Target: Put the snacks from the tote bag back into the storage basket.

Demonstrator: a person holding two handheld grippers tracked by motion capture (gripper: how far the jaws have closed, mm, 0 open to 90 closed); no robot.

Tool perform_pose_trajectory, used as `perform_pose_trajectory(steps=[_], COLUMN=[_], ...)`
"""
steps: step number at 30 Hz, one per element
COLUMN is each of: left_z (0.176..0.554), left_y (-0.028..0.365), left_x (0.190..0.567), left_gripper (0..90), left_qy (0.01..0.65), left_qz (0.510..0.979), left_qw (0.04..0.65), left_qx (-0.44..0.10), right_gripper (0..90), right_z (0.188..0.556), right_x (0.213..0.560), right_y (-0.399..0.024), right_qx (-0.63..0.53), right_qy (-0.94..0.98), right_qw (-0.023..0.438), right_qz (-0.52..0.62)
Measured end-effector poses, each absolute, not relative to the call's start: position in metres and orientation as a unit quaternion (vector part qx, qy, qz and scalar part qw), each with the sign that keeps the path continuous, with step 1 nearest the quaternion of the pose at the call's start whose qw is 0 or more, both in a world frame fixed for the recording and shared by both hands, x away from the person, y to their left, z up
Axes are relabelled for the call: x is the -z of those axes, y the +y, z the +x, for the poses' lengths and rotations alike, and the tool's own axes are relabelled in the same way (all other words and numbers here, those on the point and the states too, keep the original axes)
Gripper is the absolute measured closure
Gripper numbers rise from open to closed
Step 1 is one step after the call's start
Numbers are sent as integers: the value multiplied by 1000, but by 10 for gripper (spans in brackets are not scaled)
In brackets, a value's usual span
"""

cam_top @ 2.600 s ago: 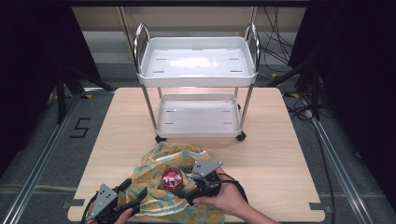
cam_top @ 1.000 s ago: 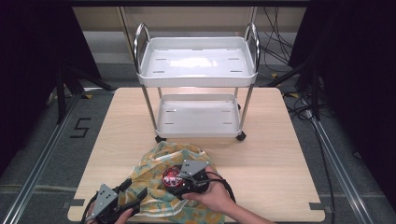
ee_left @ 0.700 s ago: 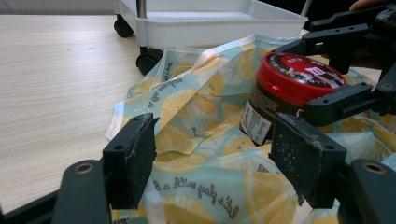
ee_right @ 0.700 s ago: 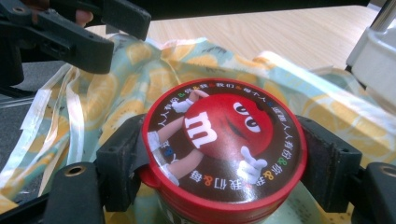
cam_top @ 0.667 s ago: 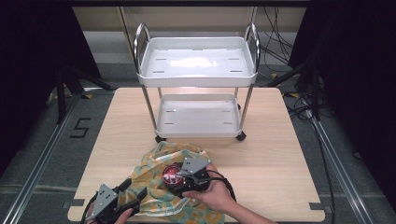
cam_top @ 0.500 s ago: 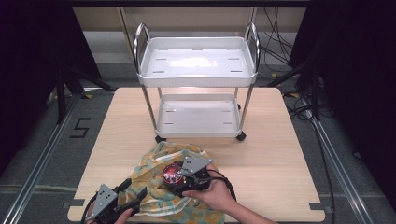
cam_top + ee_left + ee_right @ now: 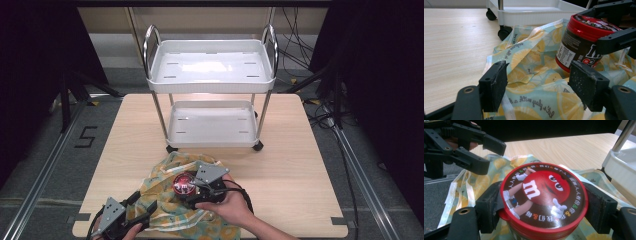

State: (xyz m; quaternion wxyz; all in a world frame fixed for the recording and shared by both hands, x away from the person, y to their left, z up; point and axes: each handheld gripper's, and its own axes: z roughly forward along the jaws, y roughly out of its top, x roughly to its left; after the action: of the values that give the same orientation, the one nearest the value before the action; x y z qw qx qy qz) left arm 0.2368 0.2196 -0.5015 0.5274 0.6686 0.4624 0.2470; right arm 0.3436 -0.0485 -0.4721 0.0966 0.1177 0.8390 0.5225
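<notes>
A red-lidded jar (image 7: 183, 184) is seen on a lemon-print cloth bag (image 7: 170, 210) at the near edge of the wooden table (image 7: 295, 165), slightly left of centre. The jar is clamped by the right gripper (image 7: 192, 187): in the right gripper view the jar (image 7: 544, 200) is pressed between the two black pads (image 7: 490, 205), one on either side just under the lid's rim, with the lid's printed face turned up. The right hand (image 7: 227, 205) is wrapped around the gripper's body, just near and right of the jar.

The left gripper (image 7: 142, 207) is held near and left of the jar, over the bag's left edge. Its jaws are spread wide, nothing between them but bag fabric lying below. In the left gripper view the jar (image 7: 584, 42) is seen beyond and right of the pads (image 7: 495, 85), apart from them, leaning slightly; whether its base touches the bag cannot be told for certain from this angle.

A white two-tier cart (image 7: 212, 85) is noted on the far half of the table, its near wheels just beyond the bag's far edge.
</notes>
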Motion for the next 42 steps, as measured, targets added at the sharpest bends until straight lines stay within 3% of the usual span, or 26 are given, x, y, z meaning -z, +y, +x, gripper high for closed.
perform_pose_trajectory(steps=[42], left_z=[236], left_y=[219], left_x=[501], left_gripper=[308], left_qy=[463], left_qz=[670], left_qw=[524], left_qx=[-249], right_gripper=[265], right_z=[357], right_x=[441], right_y=[-51], right_qx=[-544], right_qy=[820], right_qw=[116], right_qz=[137])
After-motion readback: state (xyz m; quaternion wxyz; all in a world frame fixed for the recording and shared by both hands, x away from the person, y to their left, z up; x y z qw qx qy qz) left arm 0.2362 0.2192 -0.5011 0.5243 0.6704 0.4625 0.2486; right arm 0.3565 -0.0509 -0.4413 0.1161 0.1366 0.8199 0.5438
